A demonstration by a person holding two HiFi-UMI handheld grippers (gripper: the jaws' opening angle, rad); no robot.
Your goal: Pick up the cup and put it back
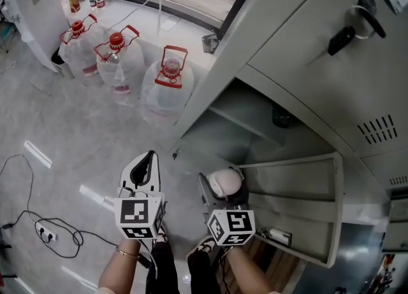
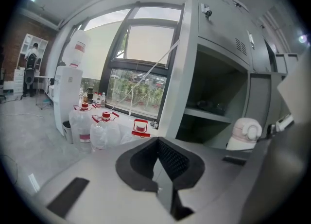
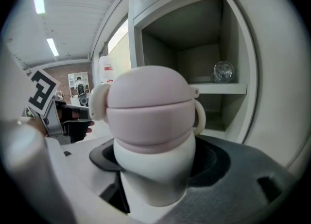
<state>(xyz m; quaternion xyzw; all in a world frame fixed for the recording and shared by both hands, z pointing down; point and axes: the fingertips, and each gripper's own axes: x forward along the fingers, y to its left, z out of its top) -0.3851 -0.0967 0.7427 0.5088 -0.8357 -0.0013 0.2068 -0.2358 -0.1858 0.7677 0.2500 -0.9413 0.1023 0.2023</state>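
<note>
The right gripper [image 3: 158, 163] is clamped on the cup [image 3: 150, 121]: its two black pads press the white lower body from either side, and the pink domed lid with its loop handle stands upright above the jaws. The cup is held clear of any surface, in front of the open compartment [image 1: 255, 127] of a grey metal locker [image 1: 299, 44], outside the compartment's front edge. In the right gripper view a clear glass object [image 3: 222, 71] sits on the shelf [image 3: 218, 89] inside, towards the back right corner, well apart from the cup. The compartment's door [image 1: 306, 210] hangs open to the right of the gripper.

The left gripper [image 2: 158, 167] is closed with nothing in it; its black pads meet along a single line. In the head view it sits just beside the right gripper, on its left, over the pale polished floor [image 1: 64, 133].

Three large water jugs [image 1: 167, 85] with red caps and red handles stand on the floor in a row along the foot of the window [image 2: 141, 62], the nearest close to the locker's left corner. A white power strip [image 1: 46, 234] with a looping black cable [image 1: 19, 178] lies on the floor near the head view's lower left edge. A white water dispenser [image 2: 68, 96] with an upturned bottle on top stands beyond the jugs.
</note>
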